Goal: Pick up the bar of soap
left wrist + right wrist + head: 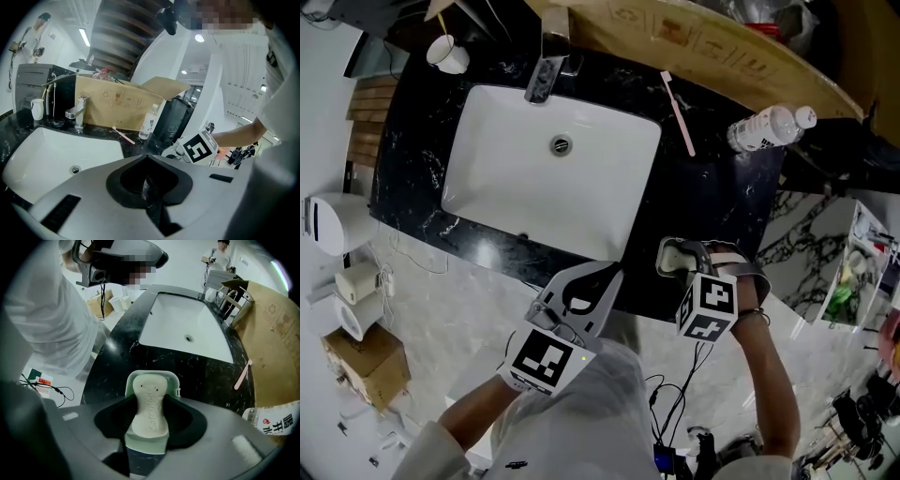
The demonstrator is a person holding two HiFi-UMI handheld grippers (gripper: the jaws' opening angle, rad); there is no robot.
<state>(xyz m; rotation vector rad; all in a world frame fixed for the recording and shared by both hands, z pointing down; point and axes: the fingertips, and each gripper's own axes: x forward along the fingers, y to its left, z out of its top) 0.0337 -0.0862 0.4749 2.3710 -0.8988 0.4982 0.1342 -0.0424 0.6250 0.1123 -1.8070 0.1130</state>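
Note:
A cream bar of soap (pixel 149 392) lies lengthwise in a pale green dish (pixel 132 380) on the black counter. My right gripper (pixel 151 411) is down over the dish, its two dark jaws pressed against the soap's sides. The head view shows that gripper (pixel 689 267) at the counter's front right, covering most of the dish (pixel 667 255). My left gripper (pixel 598 281) hovers at the counter's front edge, left of the dish, shut with nothing in it. Its own view shows the jaws meeting at the tip (pixel 147 180).
A white sink basin (pixel 487 169) with a faucet (pixel 546 75) fills the counter's left and middle. A pink toothbrush (pixel 679 112) and a lying plastic bottle (pixel 769 127) sit at the back right, with a white cup (pixel 448 53) at the back left. Cardboard (pixel 722 47) runs behind.

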